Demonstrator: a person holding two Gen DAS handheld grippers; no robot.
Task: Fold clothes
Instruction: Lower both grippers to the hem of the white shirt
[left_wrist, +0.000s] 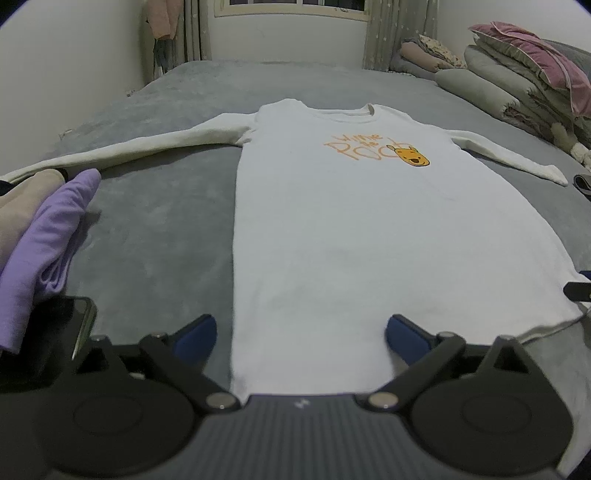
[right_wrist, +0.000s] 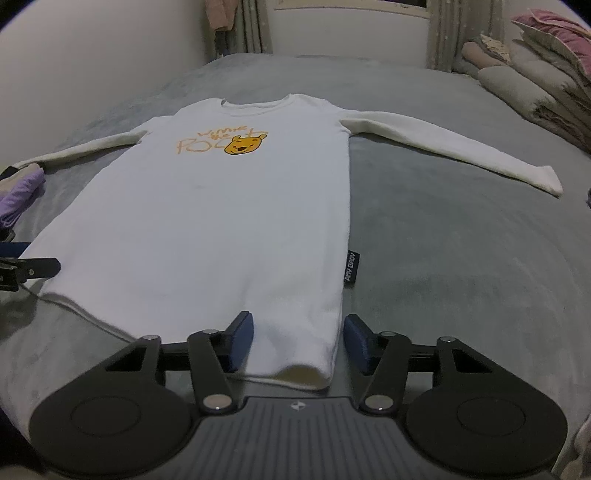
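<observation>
A white long-sleeved shirt (left_wrist: 351, 229) with an orange bear print lies flat, front up, on the grey bed, sleeves spread to both sides. It also shows in the right wrist view (right_wrist: 221, 221). My left gripper (left_wrist: 301, 338) is open at the shirt's bottom left hem corner, fingers either side of the cloth edge. My right gripper (right_wrist: 299, 343) is open at the bottom right hem corner, with the hem between its fingers. The right gripper's tip shows at the left view's right edge (left_wrist: 578, 290).
Folded purple (left_wrist: 40, 243) and beige (left_wrist: 22, 206) clothes lie at the left, next to a phone (left_wrist: 83, 325). Stacked quilts and pillows (left_wrist: 524, 74) stand at the far right. A black tag (right_wrist: 351, 266) sticks out of the shirt's right seam. The grey bed (right_wrist: 461, 258) extends to the window wall.
</observation>
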